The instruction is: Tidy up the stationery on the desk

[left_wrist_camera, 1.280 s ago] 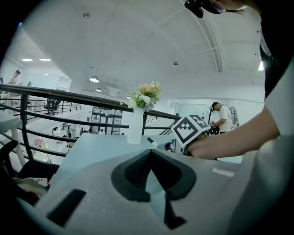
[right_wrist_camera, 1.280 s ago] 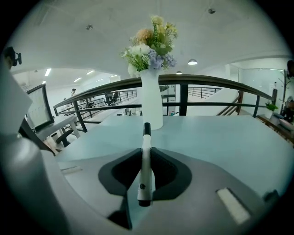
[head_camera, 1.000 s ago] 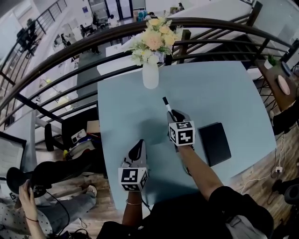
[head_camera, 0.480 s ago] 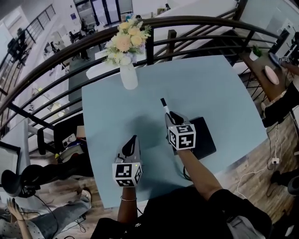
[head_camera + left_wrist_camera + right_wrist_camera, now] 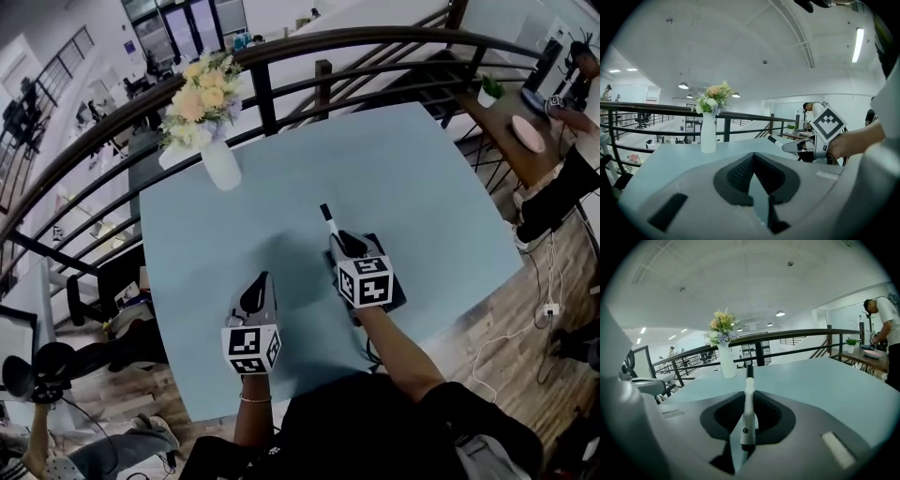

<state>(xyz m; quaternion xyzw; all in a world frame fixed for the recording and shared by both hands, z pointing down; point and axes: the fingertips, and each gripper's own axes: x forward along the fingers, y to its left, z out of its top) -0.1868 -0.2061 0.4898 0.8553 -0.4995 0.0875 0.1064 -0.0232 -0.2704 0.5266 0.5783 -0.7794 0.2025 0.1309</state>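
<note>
Currently, the right claw (image 5: pixel 749 393) is clamped on a marker pen (image 5: pixel 748 401). The right gripper view shows the pen lying along the line of the jaws, with its white barrel seated between the two dark pads. Its black cap projects forward past the claw tips. In the head view, the cap points away from the person, across the light blue surface (image 5: pixel 431 178).

The left claw (image 5: pixel 753 158) has its jaws together, with nothing between them. It is positioned over the near left part of the surface, beside the right claw and apart from it.

A black notebook (image 5: pixel 397 293) lies flat on the surface on the near right side. In the head view, the right claw and its marker cube overlap most of the notebook, and only its edges are visible. Contact between the claw and the notebook cannot be determined.

A white vase (image 5: pixel 221 169) holding flowers (image 5: pixel 197 98) stands upright at the far left corner of the surface, well apart from both claws. A dark railing (image 5: pixel 375 39) runs behind the far edge of the surface.
</note>
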